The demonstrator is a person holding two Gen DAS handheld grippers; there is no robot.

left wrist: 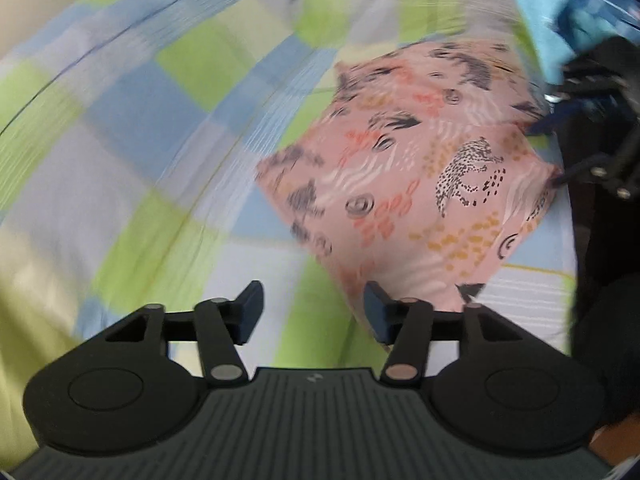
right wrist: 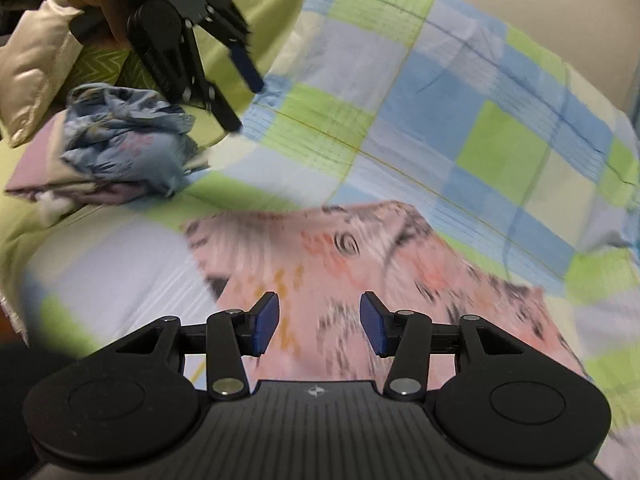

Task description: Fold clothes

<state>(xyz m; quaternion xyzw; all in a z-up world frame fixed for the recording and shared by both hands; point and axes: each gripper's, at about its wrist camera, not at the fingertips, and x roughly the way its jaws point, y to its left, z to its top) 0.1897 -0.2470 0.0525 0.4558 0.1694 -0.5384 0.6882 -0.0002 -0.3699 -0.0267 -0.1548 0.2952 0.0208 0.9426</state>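
I am holding my left gripper [left wrist: 314,312] and right gripper [right wrist: 319,323] (both spread, gripping nothing) above one pink patterned garment [right wrist: 380,264] lying center frame on one checked sheet [right wrist: 460,120].

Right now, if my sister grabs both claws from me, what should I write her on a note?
Left claw: open, holding nothing, hanging above the bed.
Right claw: open, holding nothing, just over the pink patterned cloth.
The pink cloth lies flat on the checked bedspread as a folded-looking shape.
A blue crumpled garment sits bunched at the bed's edge, on some pale folded pieces.
Looks done: the pink cloth, mostly.
Left to do: probably the blue one, not yet folded.
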